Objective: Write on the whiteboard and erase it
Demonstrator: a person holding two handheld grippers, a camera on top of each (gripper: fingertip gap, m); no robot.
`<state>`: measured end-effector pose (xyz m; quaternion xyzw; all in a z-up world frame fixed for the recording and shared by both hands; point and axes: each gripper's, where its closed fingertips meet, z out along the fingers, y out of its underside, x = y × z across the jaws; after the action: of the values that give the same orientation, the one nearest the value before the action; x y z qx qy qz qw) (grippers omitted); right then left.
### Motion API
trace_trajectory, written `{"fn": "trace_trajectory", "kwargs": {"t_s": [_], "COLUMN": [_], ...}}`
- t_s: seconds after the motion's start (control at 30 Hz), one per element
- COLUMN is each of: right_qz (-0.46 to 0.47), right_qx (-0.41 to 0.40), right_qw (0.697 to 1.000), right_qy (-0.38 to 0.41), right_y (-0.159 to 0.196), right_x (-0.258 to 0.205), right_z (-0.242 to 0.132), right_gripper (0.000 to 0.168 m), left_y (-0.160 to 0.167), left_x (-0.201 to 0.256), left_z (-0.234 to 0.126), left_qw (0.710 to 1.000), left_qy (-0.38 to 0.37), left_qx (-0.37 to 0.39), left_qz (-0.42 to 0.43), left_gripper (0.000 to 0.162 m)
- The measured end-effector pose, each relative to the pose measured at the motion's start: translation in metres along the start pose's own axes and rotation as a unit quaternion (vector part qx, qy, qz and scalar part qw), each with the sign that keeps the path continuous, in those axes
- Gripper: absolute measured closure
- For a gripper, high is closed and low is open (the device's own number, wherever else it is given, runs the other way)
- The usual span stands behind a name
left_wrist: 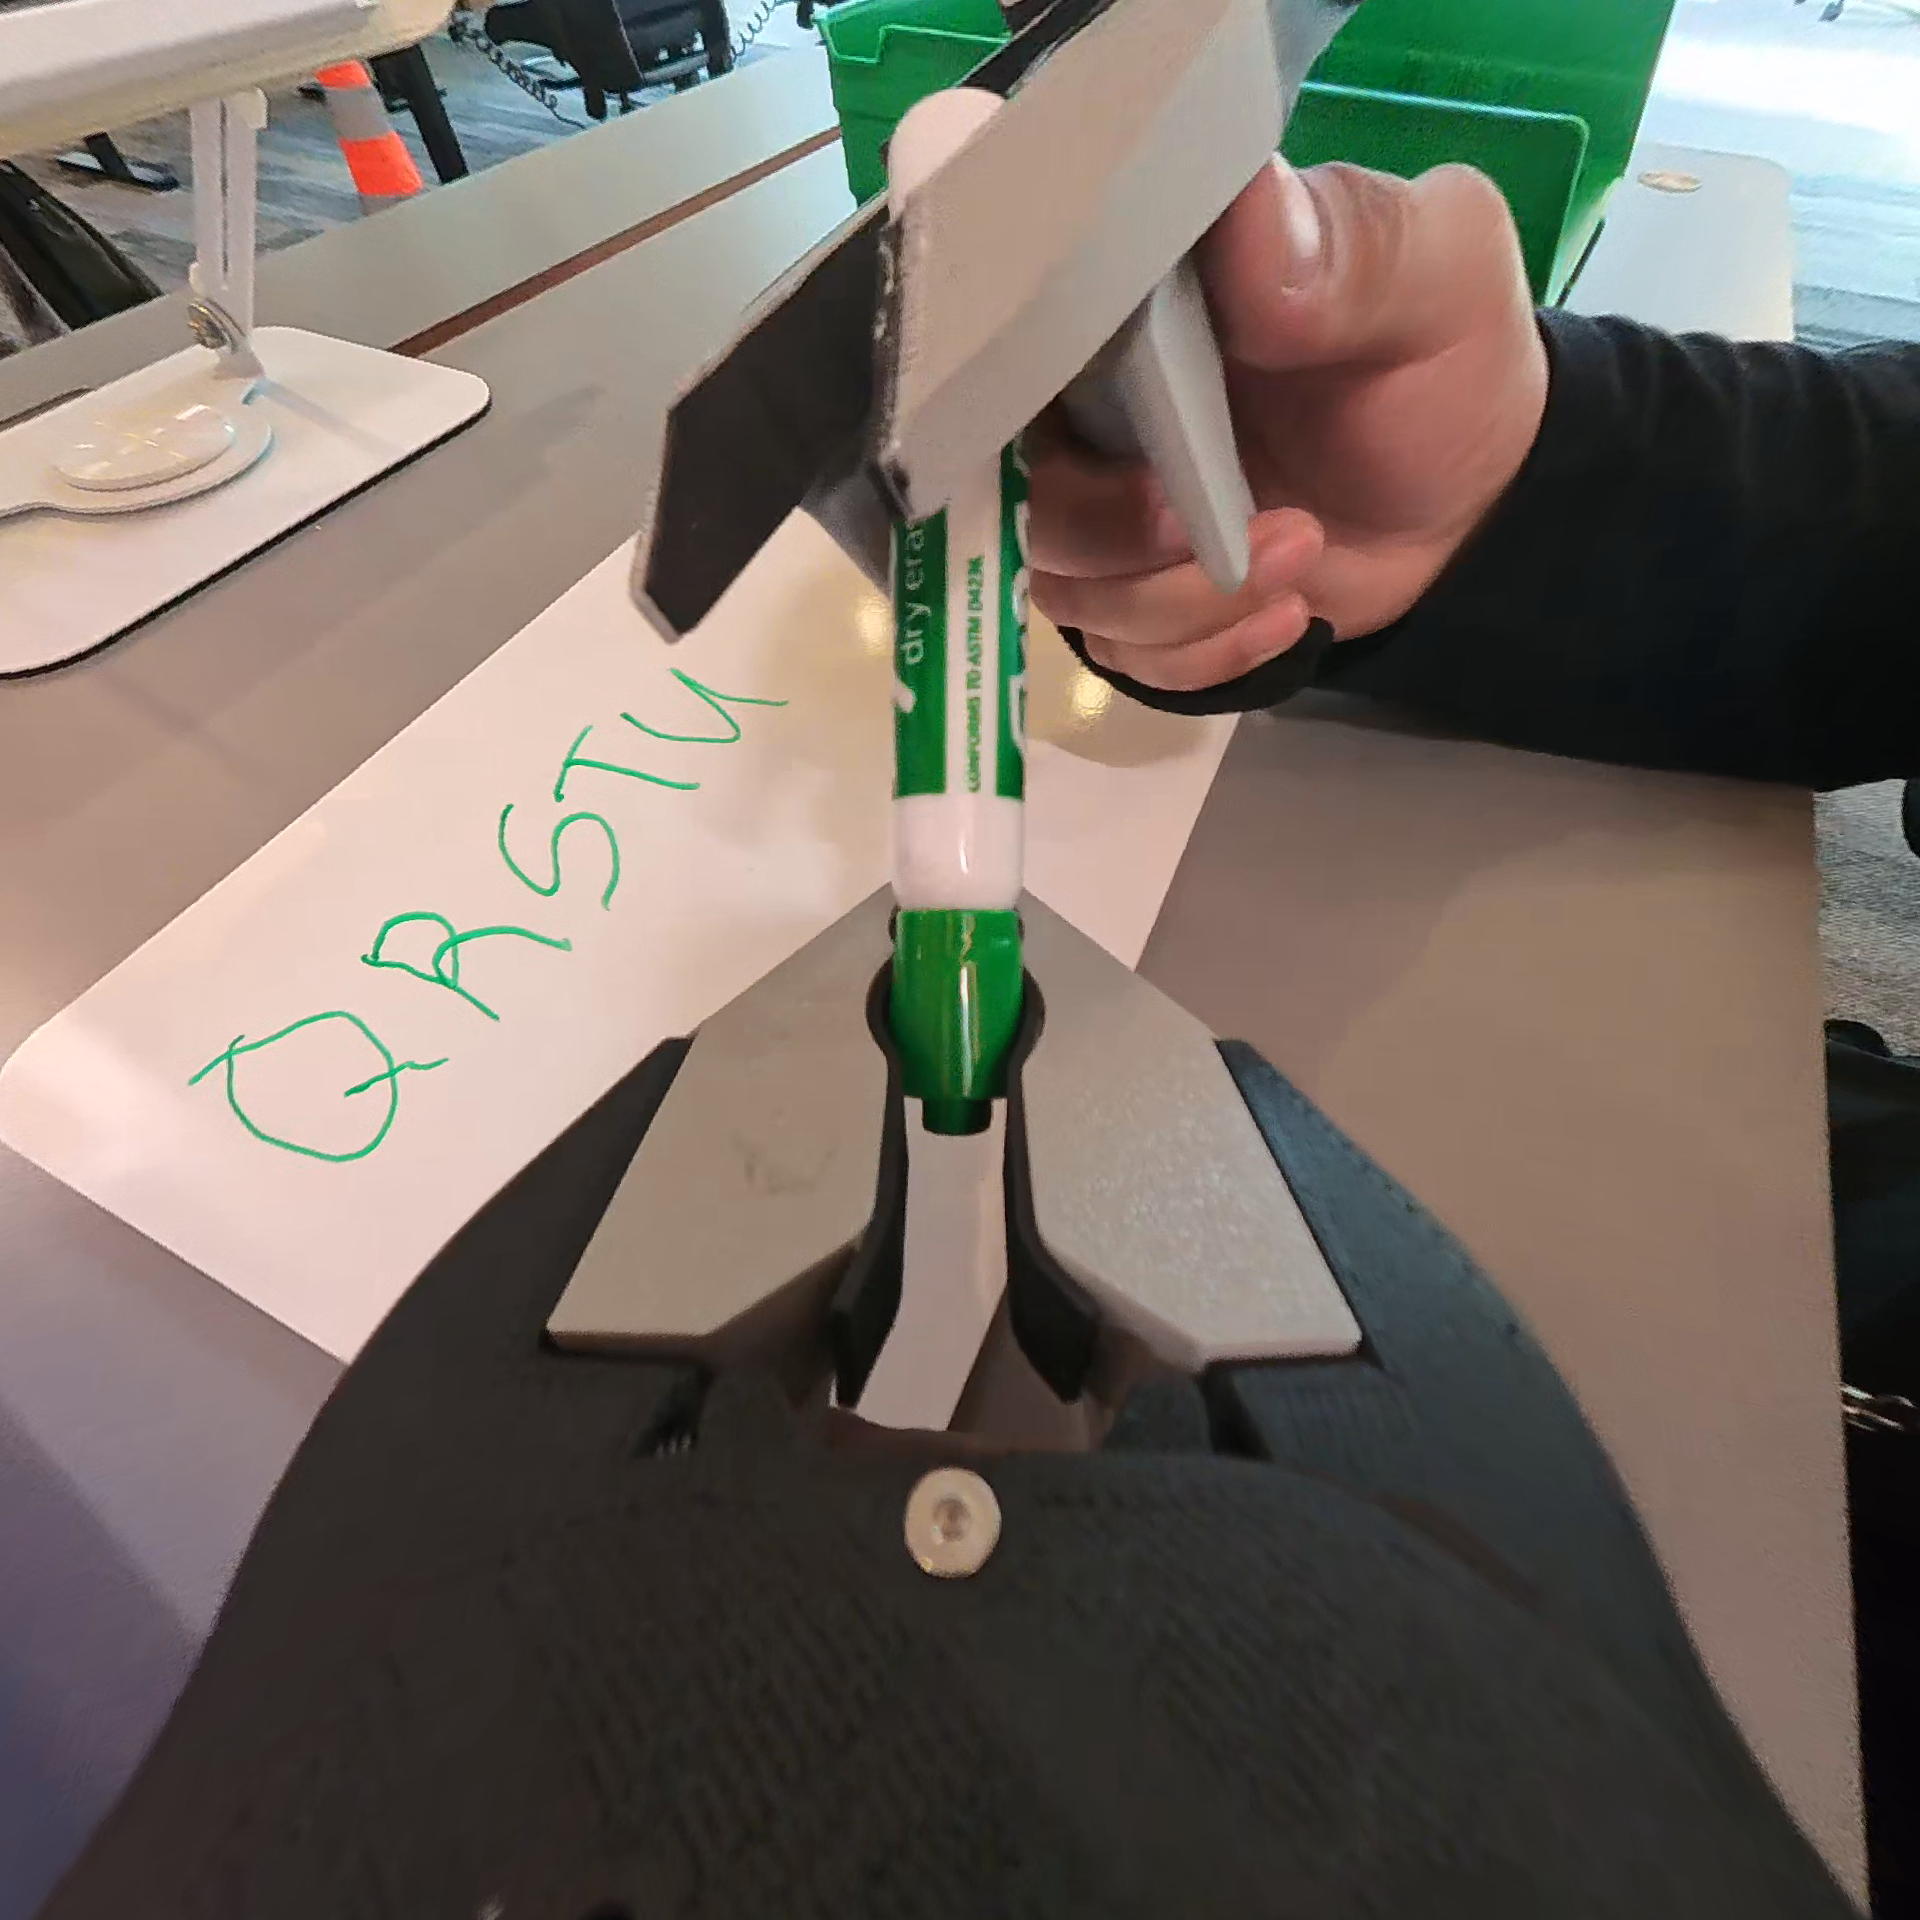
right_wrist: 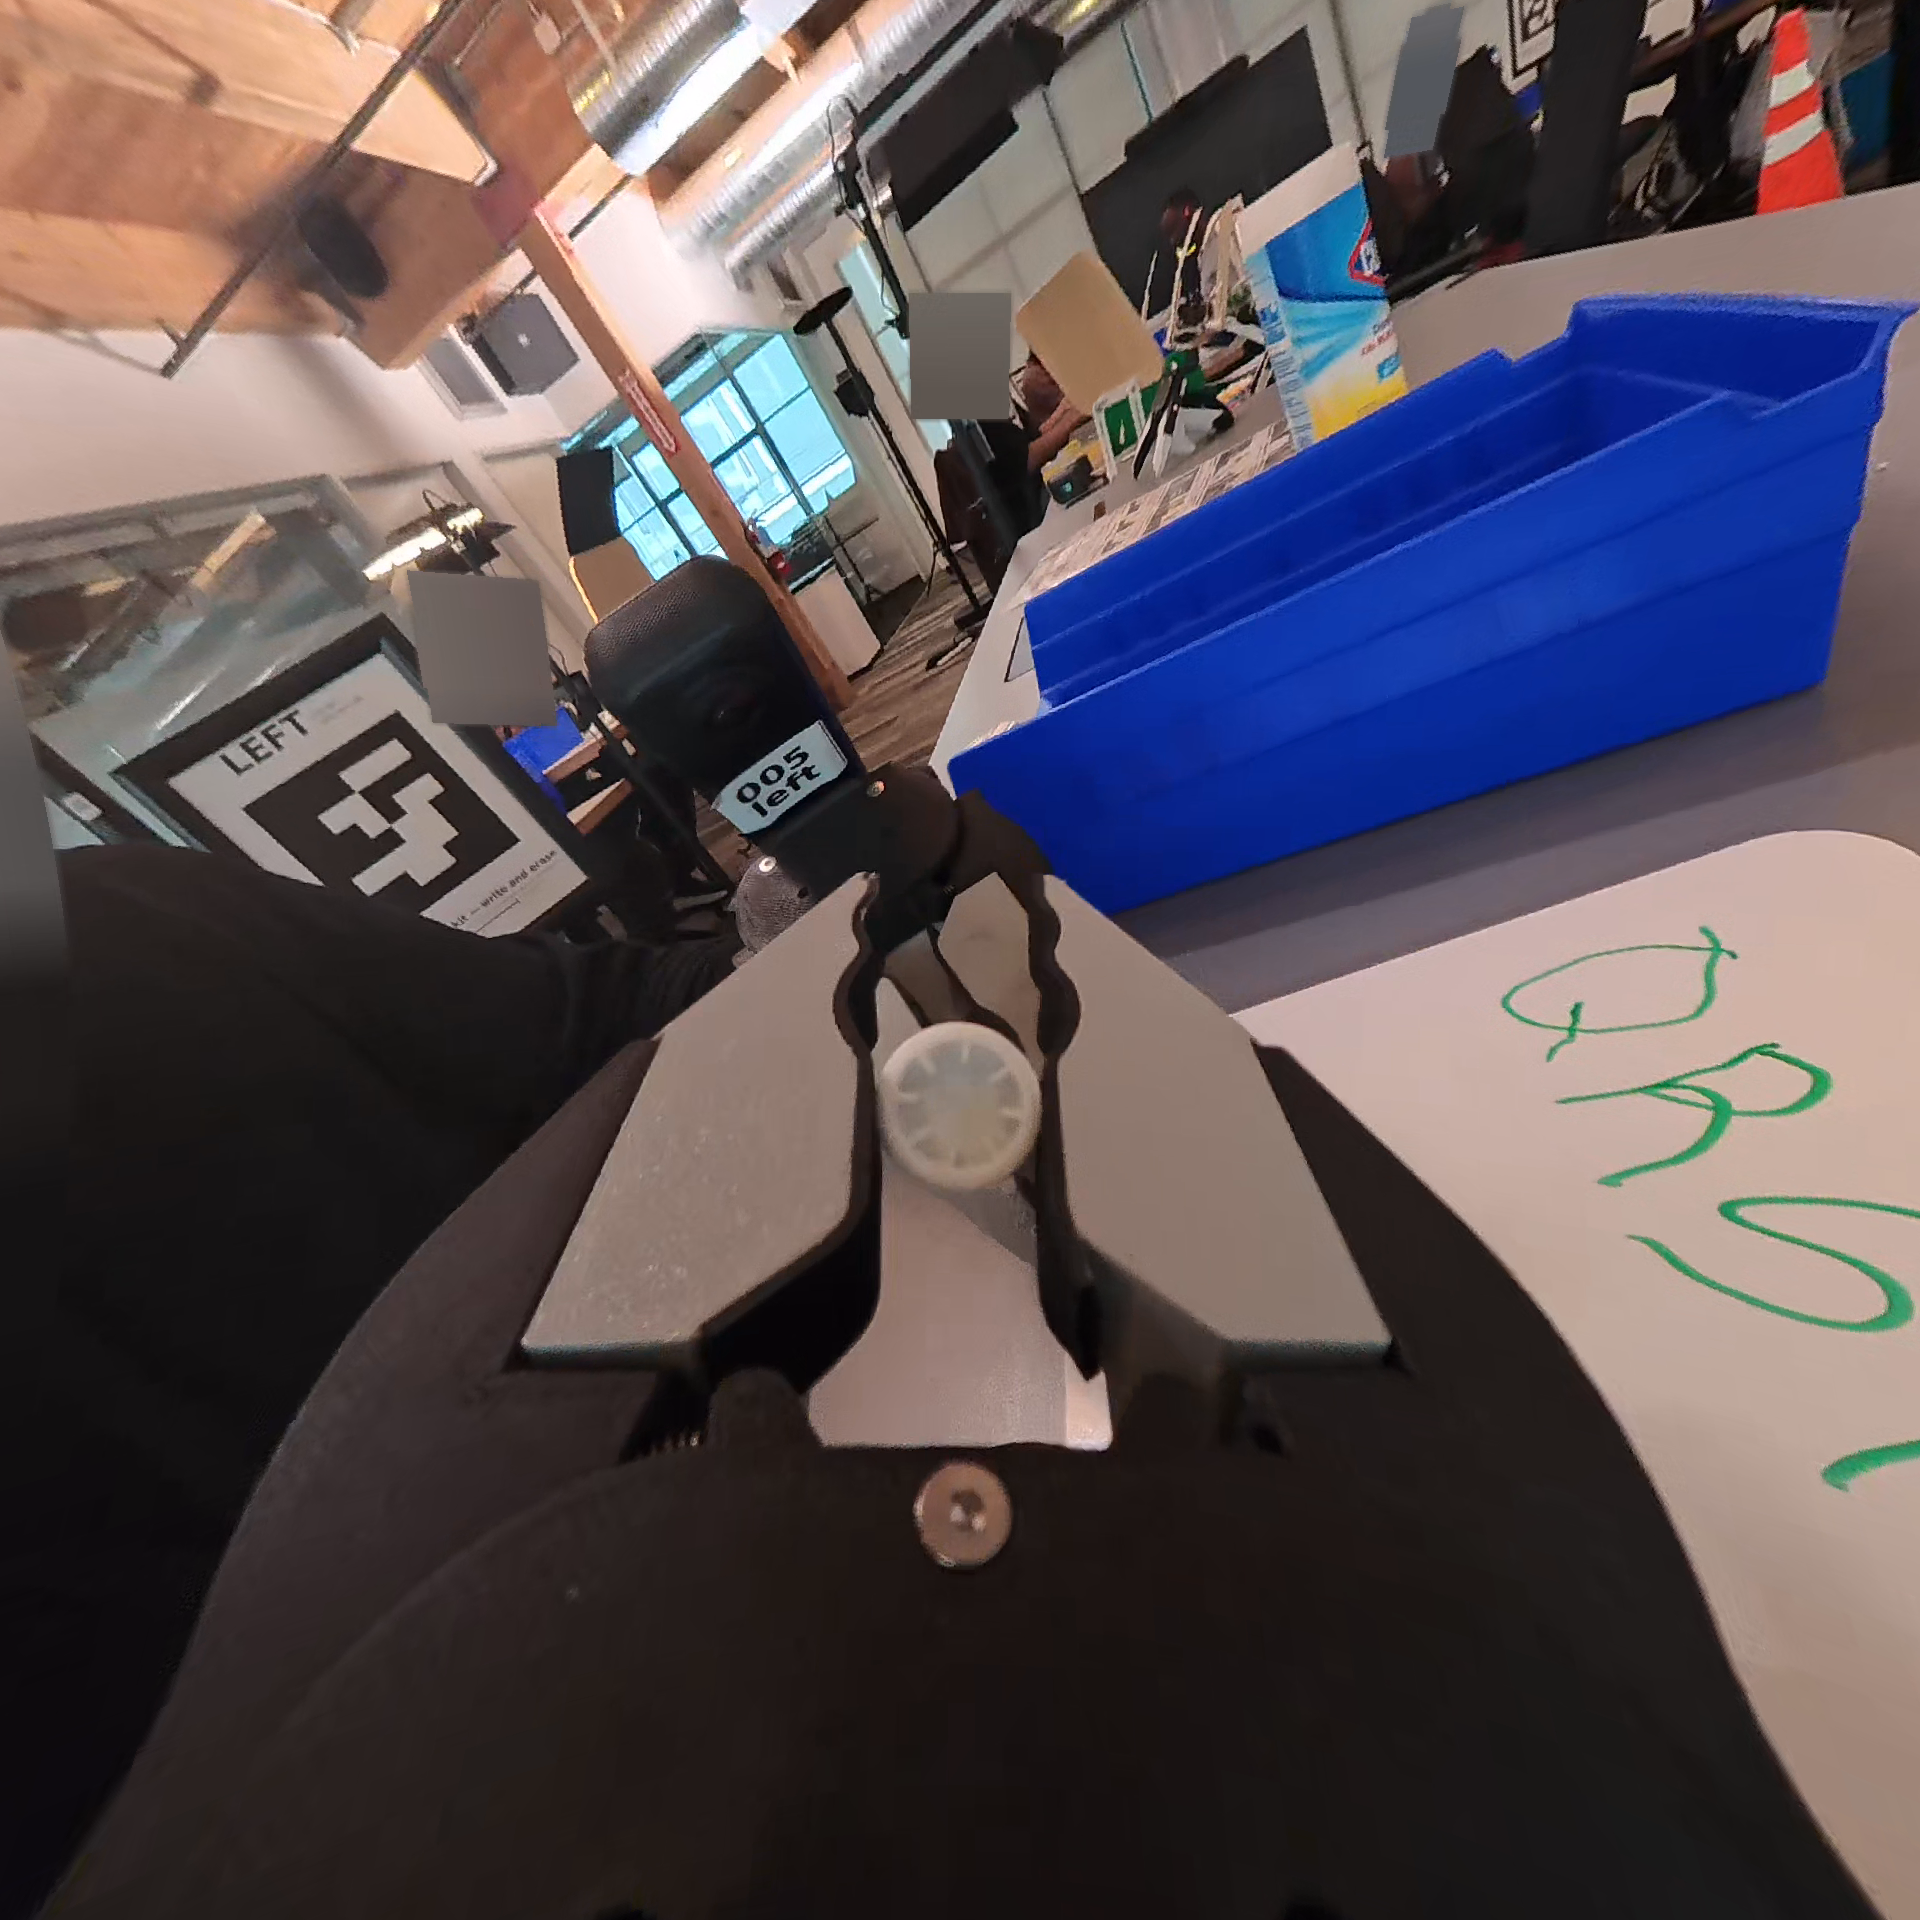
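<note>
Recapping the marker (left_wrist: pixel 956 665): green cap (left_wrist: pixel 956 1013) pinched in my left gripper (left_wrist: pixel 958 997), white barrel clamped in my right gripper (right_wrist: pixel 961 1101), held above the whiteboard (left_wrist: pixel 623 852). I judge the step wants both axes kept collinear and a straight push until the cap seats. Marker is green-banded, white-ended. Green lettering (left_wrist: pixel 499 925) on the board is not yet erased. Blue bin (right_wrist: pixel 1455 644) sits just beyond the board.

Green-and-white marker (left_wrist: pixel 951 727), white whiteboard (left_wrist: pixel 582 831), blue bin (right_wrist: pixel 1455 623).
</note>
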<state>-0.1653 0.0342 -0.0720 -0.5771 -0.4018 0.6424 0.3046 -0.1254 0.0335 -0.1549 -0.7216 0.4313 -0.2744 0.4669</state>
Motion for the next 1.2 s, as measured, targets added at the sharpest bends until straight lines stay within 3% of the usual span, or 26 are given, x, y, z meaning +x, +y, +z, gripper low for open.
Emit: {"fn": "trace_trajectory", "kwargs": {"t_s": [0.23, 0.5, 0.73, 1.2], "right_qz": [0.038, -0.007, 0.005, -0.006], "right_qx": [-0.011, -0.023, 0.04, 0.04], "right_qw": [0.999, 0.999, 0.998, 0.998], "right_qy": [-0.015, 0.023, 0.038, 0.047], "right_y": [0.006, 0.009, -0.013, -0.014], "right_x": [0.004, 0.006, 0.014, 0.014], "right_z": [0.001, 0.006, -0.013, -0.012], "right_gripper": [0.141, 0.145, 0.145, 0.145], "left_y": [0.0, 0.0, 0.001, 0.003], "left_x": [-0.002, -0.004, -0.012, -0.007], "left_z": [0.0, 0.0, 0.001, 0.003], "left_qw": [1.0, 1.0, 0.999, 1.0], "left_qy": [-0.007, -0.009, -0.024, -0.015], "left_qx": [0.001, 0.0, -0.003, -0.015], "left_qz": [-0.002, -0.008, -0.025, -0.015], "left_gripper": [0.152, 0.151, 0.128, 0.131]}}
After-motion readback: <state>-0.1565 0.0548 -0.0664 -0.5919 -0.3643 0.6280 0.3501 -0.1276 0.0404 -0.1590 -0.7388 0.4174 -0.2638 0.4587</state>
